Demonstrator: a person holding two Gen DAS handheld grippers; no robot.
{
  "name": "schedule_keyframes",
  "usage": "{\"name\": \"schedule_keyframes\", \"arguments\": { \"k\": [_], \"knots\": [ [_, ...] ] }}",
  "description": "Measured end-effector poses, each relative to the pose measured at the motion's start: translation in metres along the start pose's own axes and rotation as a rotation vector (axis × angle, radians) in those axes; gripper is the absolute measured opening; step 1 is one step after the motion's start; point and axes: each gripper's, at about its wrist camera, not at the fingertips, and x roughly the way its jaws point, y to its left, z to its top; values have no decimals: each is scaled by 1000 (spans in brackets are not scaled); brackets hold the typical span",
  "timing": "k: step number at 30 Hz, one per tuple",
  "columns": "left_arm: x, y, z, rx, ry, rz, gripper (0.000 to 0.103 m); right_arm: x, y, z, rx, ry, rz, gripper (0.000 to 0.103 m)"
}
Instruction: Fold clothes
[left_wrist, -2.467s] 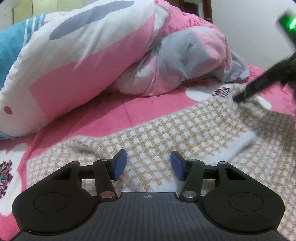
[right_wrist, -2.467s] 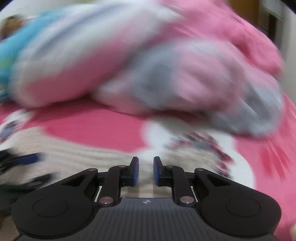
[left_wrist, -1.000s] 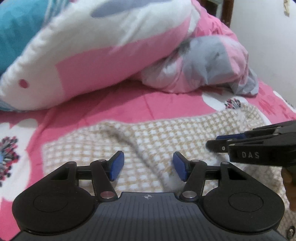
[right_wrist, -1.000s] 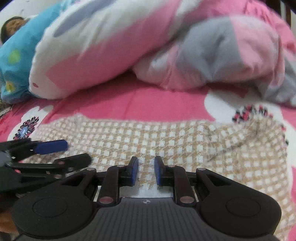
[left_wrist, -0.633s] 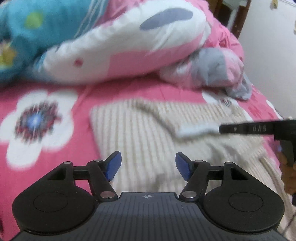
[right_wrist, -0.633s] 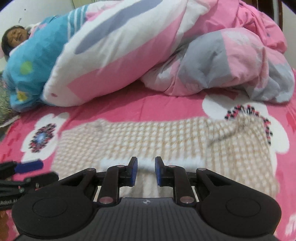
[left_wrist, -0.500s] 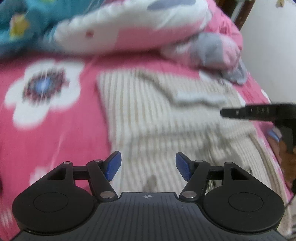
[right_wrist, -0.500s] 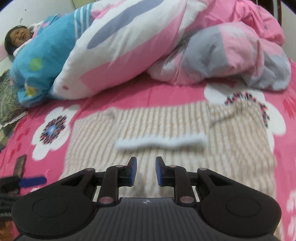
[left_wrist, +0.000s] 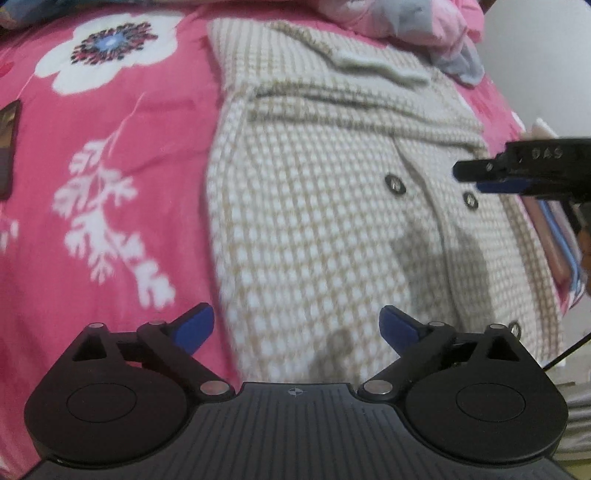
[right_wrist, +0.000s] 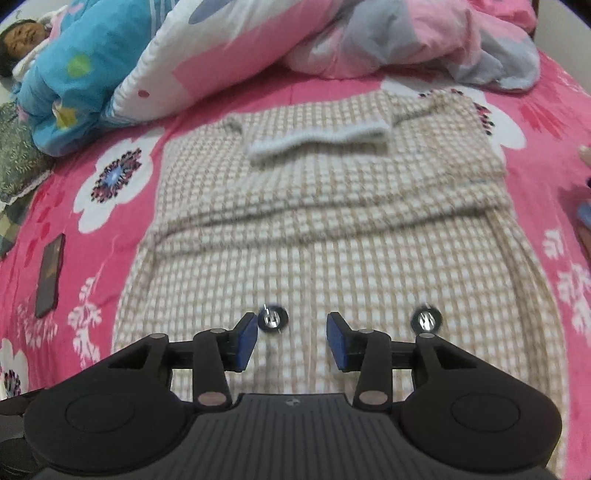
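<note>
Though nearly shut half a second back with the white cuff (right_wrist: 317, 138) just ahead of the tips, now shows the right gripper (right_wrist: 291, 341) with jaws well apart and nothing between them. Leaves that cuff lying across the upper part of the checked cardigan (right_wrist: 332, 229), sleeve laid inward over the chest. Has pulled back too: hovers over the lower front, just by two dark buttons (right_wrist: 272, 317).

Same for the left gripper (left_wrist: 295, 325): wide open as before, empty, drawn away from the collar end to the near left edge of the cloth.

Finds the cardigan spread on the pink flowered sheet (left_wrist: 110, 155), front up, with a crosswise ridge below the folded sleeve and the lower half flat. Beyond, the heaped duvet (right_wrist: 258, 44); to the left, a dark phone (right_wrist: 50, 275) clear of the cloth.

Means, probably, sleeve fold set down and finished, body not yet doubled. Suggests a grip at the near hem, to carry it up toward the collar. Calls for both corners taken level, lest the loose sleeve slip out.
</note>
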Motion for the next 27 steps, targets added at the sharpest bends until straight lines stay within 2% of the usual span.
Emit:
{"name": "schedule_keyframes", "arguments": {
  "k": [2, 5, 6, 13, 19, 22, 24, 25, 27],
  "knots": [
    [-3, 1, -9, -15, 7, 13, 99, -6, 1, -5, 7, -8, -18, 79],
    [-8, 2, -22, -40, 11, 31, 100, -20, 1, -11, 4, -59, -29, 96],
    [-10, 3, -27, -48, 11, 42, 100, -24, 1, -12, -7, -70, -29, 99],
    [-20, -13, -63, -135, 24, 106, 100, -34, -19, -25, -66, -56, -28, 103],
    [-21, -43, -93, -159, 26, 147, 97, -55, -66, -56, -49, -50, -44, 103],
    [-17, -50, -102, -197, 27, 150, 87, -64, -90, -67, -49, -36, -72, 103],
    [-14, -51, -108, -229, 32, 148, 70, -71, -107, -74, -50, -27, -90, 103],
    [-12, -51, -110, -238, 32, 154, 68, -74, -115, -78, -50, -22, -99, 103],
    [-11, -49, -113, -243, 19, 166, 58, -81, -132, -85, -50, -12, -118, 103]
  ]
}}
